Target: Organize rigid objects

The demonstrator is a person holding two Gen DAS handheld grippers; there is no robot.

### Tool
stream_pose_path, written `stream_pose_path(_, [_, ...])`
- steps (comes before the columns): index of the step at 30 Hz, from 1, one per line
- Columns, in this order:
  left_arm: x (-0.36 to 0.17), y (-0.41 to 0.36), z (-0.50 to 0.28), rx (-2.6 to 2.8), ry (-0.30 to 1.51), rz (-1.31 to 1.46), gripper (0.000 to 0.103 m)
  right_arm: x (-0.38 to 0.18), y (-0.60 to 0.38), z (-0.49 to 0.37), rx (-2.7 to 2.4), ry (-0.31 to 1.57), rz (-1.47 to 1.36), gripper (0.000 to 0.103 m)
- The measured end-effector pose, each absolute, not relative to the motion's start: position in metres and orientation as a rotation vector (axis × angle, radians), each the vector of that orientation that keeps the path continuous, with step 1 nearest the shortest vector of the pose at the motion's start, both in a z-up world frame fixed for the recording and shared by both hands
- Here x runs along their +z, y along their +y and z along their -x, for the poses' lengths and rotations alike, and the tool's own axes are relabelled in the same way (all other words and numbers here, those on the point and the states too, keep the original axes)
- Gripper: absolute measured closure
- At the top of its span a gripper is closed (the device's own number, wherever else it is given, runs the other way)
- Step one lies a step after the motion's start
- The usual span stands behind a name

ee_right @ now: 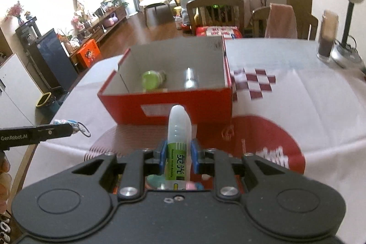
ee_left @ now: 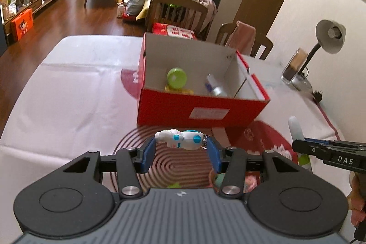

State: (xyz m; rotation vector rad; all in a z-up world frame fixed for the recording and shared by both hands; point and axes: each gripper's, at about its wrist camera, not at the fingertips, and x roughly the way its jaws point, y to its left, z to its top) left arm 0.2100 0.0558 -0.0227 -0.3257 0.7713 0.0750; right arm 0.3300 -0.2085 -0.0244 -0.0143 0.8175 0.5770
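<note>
— So, how far along is it?
— Partly: the red box point(ee_left: 201, 106), mid-frame, already has a green-capped item point(ee_left: 176, 77) and a tube point(ee_left: 213, 86).
— And left?
— The left gripper point(ee_left: 180, 150) clamps a toy robot point(ee_left: 180, 138); the right gripper point(ee_right: 177, 152) pinches a glue bottle point(ee_right: 179, 129), both at lower centre.

I log: red box point(ee_left: 201, 110) – matt cardboard, white inside | toy figure point(ee_left: 180, 138) – glossy plastic | bottle point(ee_right: 179, 129) – translucent plastic, paper-look label | tablecloth point(ee_left: 68, 95) – smooth, creased | finger pads point(ee_left: 149, 151) – matt blue.
</note>
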Motion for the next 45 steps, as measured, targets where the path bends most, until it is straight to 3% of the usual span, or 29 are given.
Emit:
stream_pose_path(11, [-0.006,0.058,-0.274,0.104,0.758,0.279,0.055,-0.002,-0.187,-0.393,0.602,0.785,0.034,0.082])
stream_pose_path(13, [-0.004,0.058,-0.284,0.105,0.753,0.267,0.064,0.0,-0.183,-0.405,0.606,0.787,0.034,0.082])
stream_pose_path(17, [-0.001,0.062,-0.307,0.094,0.753,0.27,0.065,0.0,-0.173,-0.429,0.608,0.788,0.044,0.082])
stream_pose_path(28, [-0.06,0.072,-0.322,0.091,0.903,0.221,0.065,-0.012,-0.158,-0.466,0.64,0.818,0.068,0.082])
stream_pose_path(31, [-0.082,0.07,-0.321,0.092,0.955,0.251,0.059,-0.016,-0.156,-0.472,0.645,0.827,0.075,0.082])
stream_pose_path(33, [-0.097,0.068,-0.32,0.08,0.977,0.265,0.044,-0.016,-0.155,-0.474,0.644,0.827,0.073,0.082])
stream_pose_path(35, [-0.108,0.063,-0.319,0.079,0.992,0.257,0.036,-0.016,-0.155,-0.474,0.645,0.828,0.075,0.082])
stream_pose_path(45, [-0.154,0.033,-0.325,0.123,1.066,0.169,0.036,-0.018,-0.151,-0.486,0.652,0.826,0.074,0.082])
